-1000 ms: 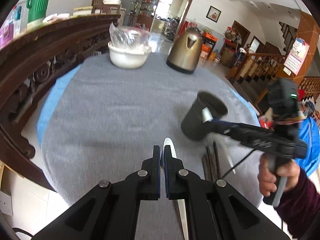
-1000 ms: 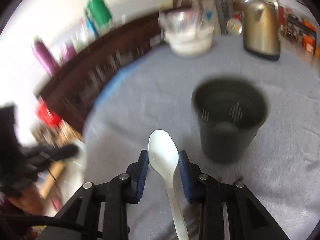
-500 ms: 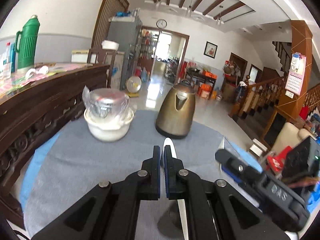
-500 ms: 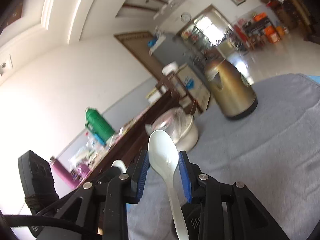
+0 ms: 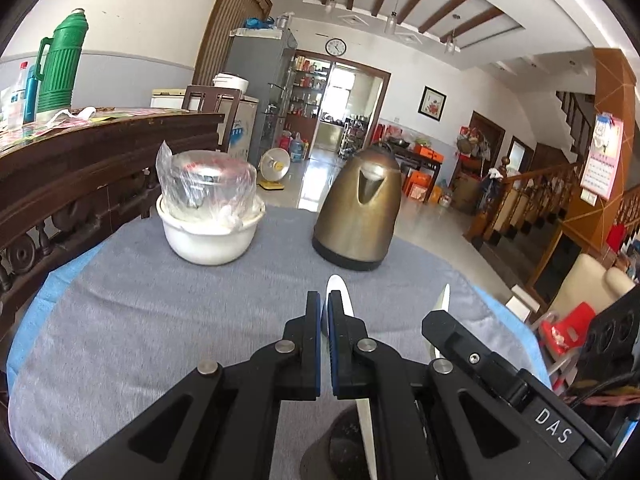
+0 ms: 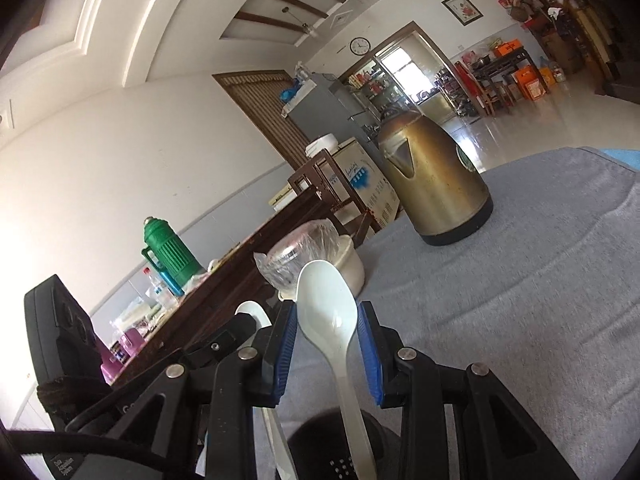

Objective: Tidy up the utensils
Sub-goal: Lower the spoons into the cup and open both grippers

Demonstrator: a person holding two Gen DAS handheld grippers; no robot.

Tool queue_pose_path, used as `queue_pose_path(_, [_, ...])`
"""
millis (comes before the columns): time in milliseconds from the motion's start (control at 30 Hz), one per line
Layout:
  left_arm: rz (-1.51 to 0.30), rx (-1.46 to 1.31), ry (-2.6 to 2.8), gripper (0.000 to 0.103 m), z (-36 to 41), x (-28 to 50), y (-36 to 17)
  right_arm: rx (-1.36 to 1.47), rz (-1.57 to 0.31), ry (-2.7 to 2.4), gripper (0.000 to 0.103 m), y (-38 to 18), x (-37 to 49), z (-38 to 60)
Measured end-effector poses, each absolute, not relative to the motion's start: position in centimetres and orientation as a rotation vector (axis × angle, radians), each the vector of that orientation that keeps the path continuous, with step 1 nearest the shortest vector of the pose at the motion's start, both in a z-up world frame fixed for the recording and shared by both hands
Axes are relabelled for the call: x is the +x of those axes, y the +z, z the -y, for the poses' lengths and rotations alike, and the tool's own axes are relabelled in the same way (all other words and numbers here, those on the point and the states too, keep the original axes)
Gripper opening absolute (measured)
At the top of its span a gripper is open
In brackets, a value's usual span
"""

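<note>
Pinching a white plastic spoon (image 5: 338,298) edge-on, the left gripper (image 5: 323,308) is keeping its blue-padded fingers pressed nearly together, with the spoon's bowl poking out past the tips toward 12 o'clock and its handle running down toward a dark perforated utensil holder (image 5: 340,454) at 6 o'clock. In the right wrist view, the right gripper (image 6: 327,326) is clamping a second white spoon (image 6: 326,308) by the sides of its bowl, fingers partly spread around it, the handle dropping toward the holder's rim at 6 o'clock. Both grippers are hovering side by side over the grey tablecloth (image 5: 160,320). A brass-coloured electric kettle (image 5: 360,208) is standing on the cloth at 12 o'clock in the left wrist view, and a white bowl (image 5: 210,236) with a plastic-wrapped container inside is sitting at 11 o'clock, apart from the kettle.
</note>
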State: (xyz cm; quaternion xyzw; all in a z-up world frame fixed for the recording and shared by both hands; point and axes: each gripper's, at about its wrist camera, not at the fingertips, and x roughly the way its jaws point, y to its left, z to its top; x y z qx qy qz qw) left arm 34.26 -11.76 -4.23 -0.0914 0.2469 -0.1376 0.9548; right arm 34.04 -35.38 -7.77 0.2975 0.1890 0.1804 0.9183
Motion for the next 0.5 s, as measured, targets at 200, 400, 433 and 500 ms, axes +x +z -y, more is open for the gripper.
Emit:
queue_pose_path(200, [-0.523, -0.175, -0.306, 0.004, 11.3, 32.7, -4.4, 0.567, -0.412, 0.372, 0.034, -8.0, 31.8, 35.8])
queue_pose_path(400, [-0.531, -0.135, -0.338, 0.004, 10.8, 29.9, -4.1, 0.587, -0.472, 0.41, 0.037, -7.7, 29.7, 36.2])
queue_pose_path(433, [-0.539, -0.128, -0.342, 0.006, 10.7, 29.6, -4.1, 0.6, -0.49, 0.417, 0.041, -7.7, 29.5, 36.2])
queue_pose_path(500, [-0.556, -0.124, -0.353, 0.012, 10.1, 28.7, -3.9, 0.63, -0.507, 0.413, 0.075, -7.6, 28.7, 36.4])
